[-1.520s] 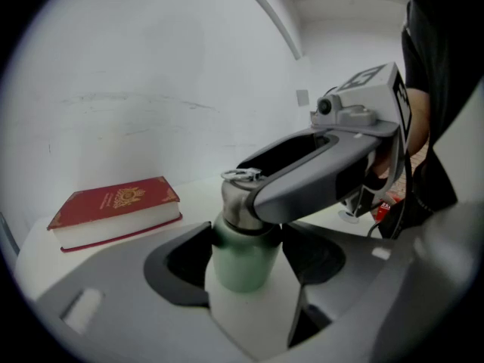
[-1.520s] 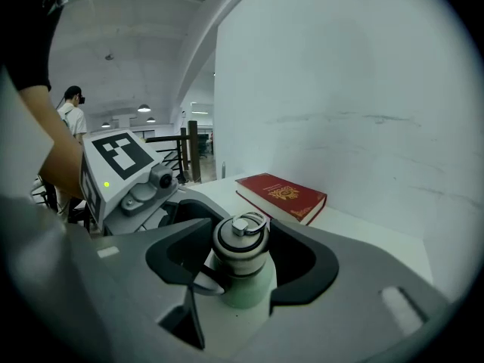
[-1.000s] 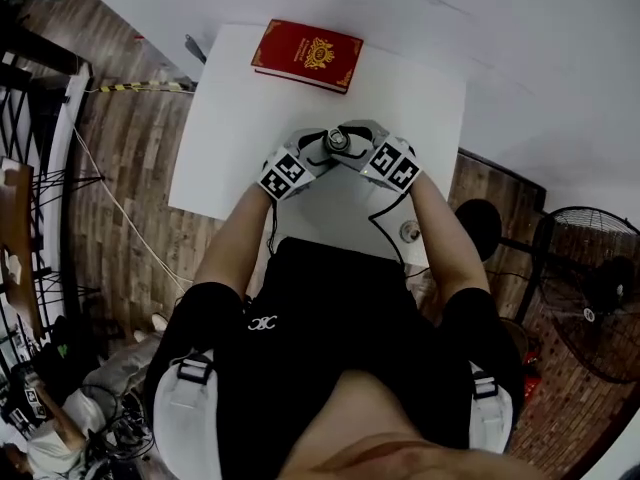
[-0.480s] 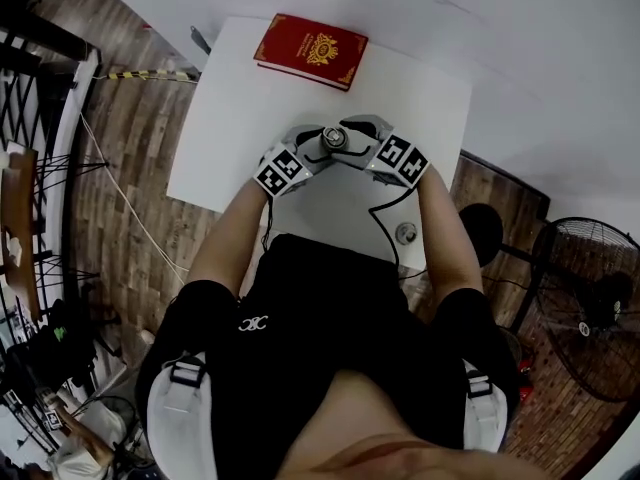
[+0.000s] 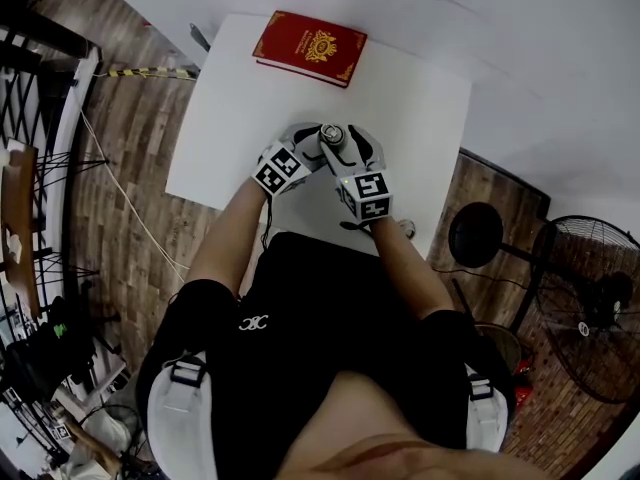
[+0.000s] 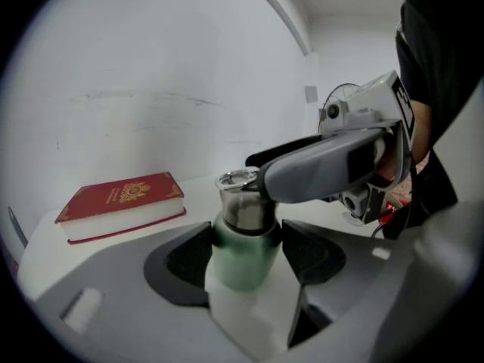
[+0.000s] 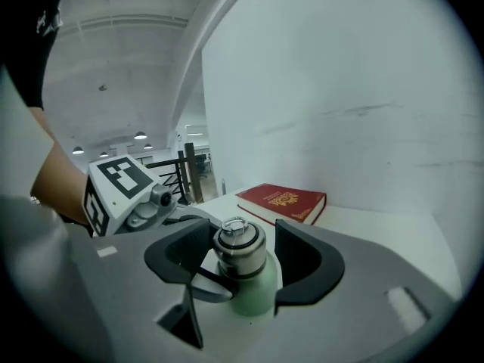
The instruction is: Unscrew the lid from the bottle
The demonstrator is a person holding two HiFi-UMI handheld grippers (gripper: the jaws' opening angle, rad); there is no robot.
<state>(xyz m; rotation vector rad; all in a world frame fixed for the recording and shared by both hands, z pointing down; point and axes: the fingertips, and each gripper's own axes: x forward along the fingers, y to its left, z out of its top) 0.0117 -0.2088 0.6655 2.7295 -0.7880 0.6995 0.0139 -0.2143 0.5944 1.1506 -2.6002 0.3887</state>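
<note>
Bottle (image 6: 242, 255) upright on the white counter (image 5: 420, 98), close to the near edge, right in front of the person. Green body below, shiny metal lid (image 7: 238, 244) on top, with a small ring at the very top. Left gripper (image 6: 246, 262) low down: fingers (image 6: 185, 259) pressed on the green body from both sides, holding the bottle tight. Right gripper (image 7: 242, 262) higher up, reaching in from the other side. Its fingers (image 7: 306, 259) wide, one on each side of the lid. Have just been opening, with the lid between them and a thin gap at each side, so no squeeze on the lid. Seen from the head: both grippers together at the bottle, black-and-white cubes (image 5: 365, 196) turned up. Red book (image 5: 310, 48) with a gold mark on its cover, flat at the far end of the counter, well apart from the bottle. Wooden floor (image 5: 130, 148) around the counter, with a round fan (image 5: 590, 308) standing on it at the right.
</note>
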